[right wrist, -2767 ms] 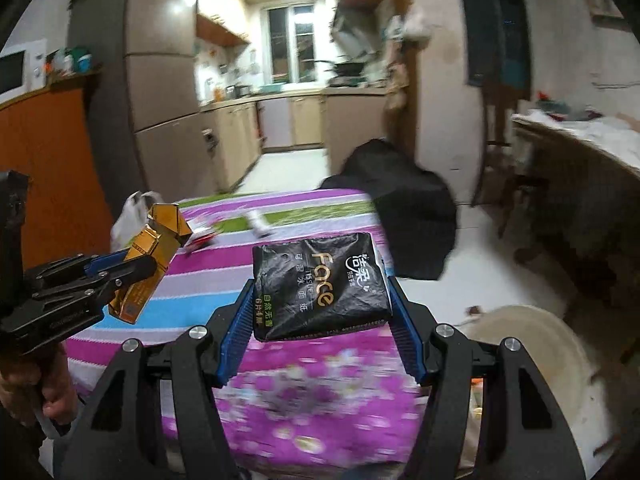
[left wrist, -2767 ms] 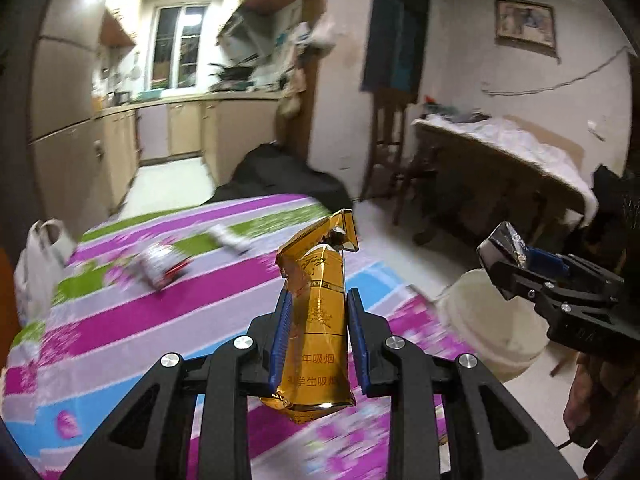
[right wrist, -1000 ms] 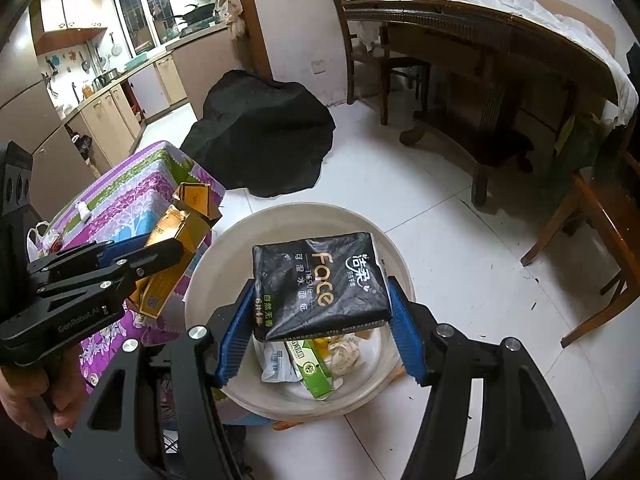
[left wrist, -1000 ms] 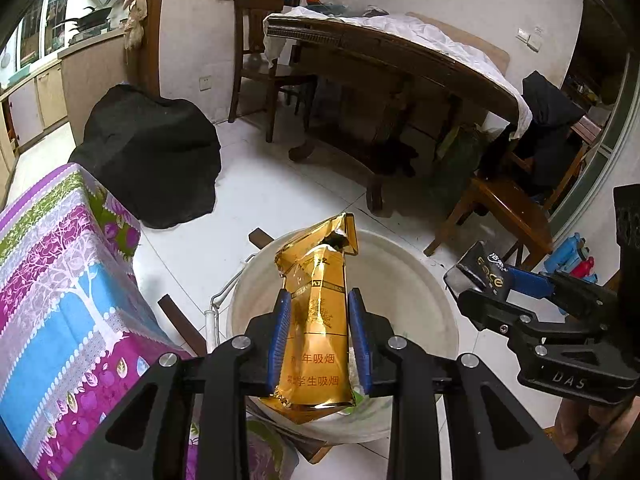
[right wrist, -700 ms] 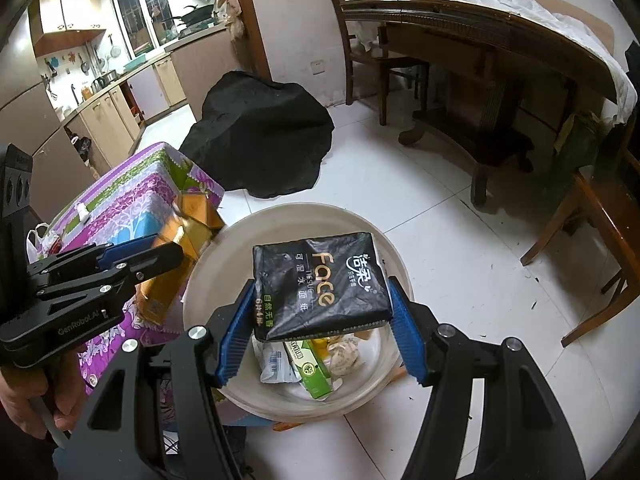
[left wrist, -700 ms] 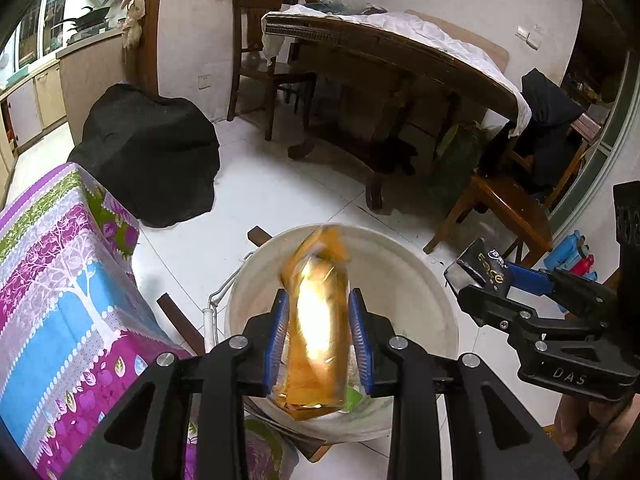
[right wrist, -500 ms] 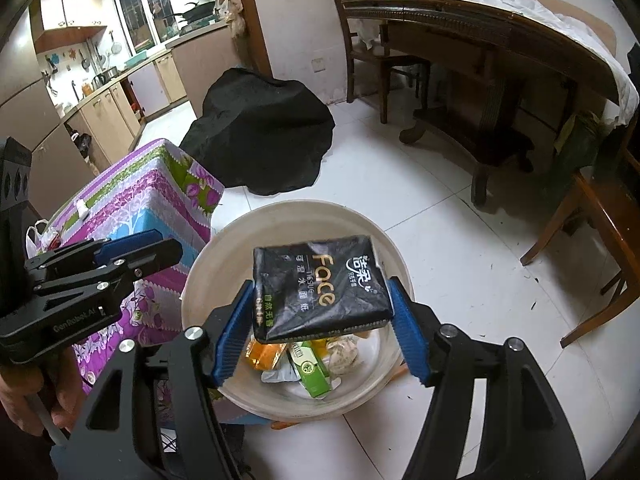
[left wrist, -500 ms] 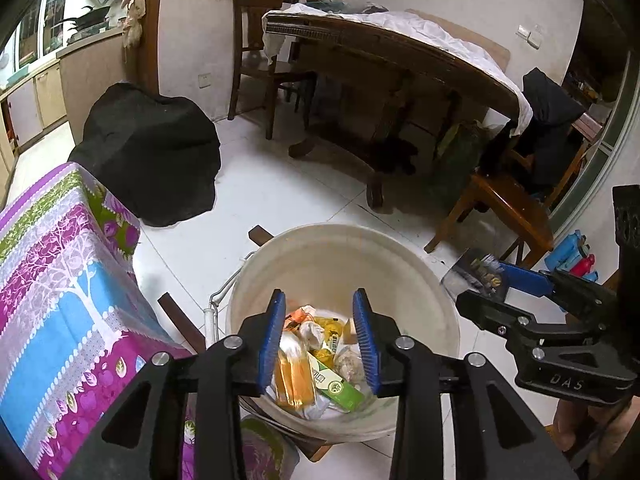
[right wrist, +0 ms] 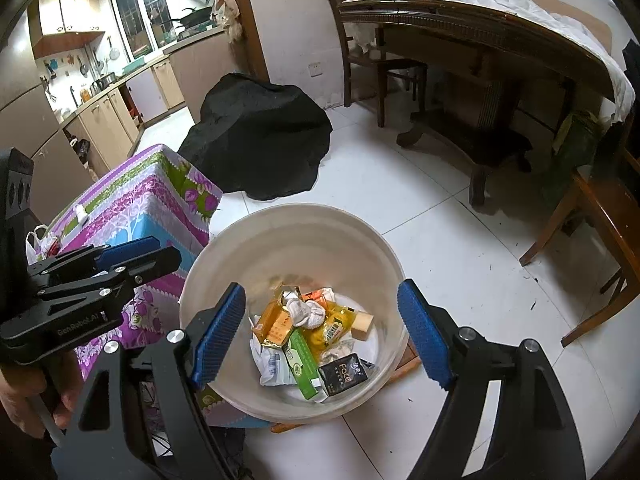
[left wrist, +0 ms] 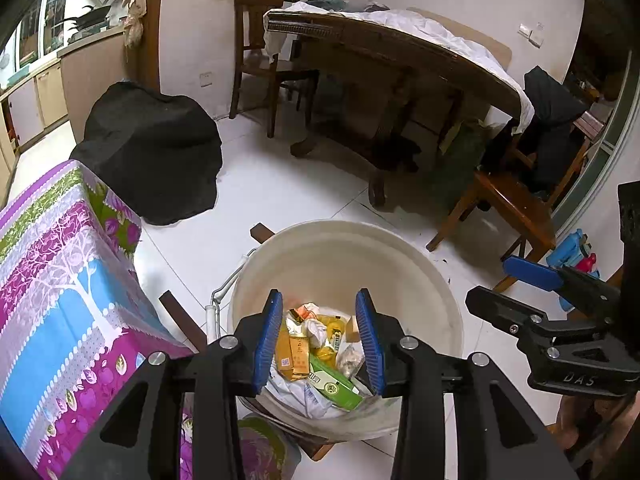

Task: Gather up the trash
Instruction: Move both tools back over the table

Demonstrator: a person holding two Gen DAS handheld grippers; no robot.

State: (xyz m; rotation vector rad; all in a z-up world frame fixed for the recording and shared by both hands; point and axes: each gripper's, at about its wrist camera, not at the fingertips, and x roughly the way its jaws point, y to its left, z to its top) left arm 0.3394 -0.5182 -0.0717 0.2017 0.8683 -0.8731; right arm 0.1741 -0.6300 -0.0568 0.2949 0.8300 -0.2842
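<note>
Both claws hang over the white bucket (right wrist: 384, 248) on the floor, each spread apart and holding nothing. The left claw (left wrist: 319, 334) is moderately parted; the right claw (right wrist: 322, 334) gapes wider. In the bucket lie the gold packet (right wrist: 274, 326), the black tissue pack (right wrist: 343, 373), a green carton (right wrist: 303, 362) and crumpled wrappers.

In the right wrist view the bucket (right wrist: 224, 264) sits at frame centre with the tissue pack (right wrist: 343, 373) inside, lower right of the carton (right wrist: 273, 325); the table (right wrist: 132, 200) stands left.
</note>
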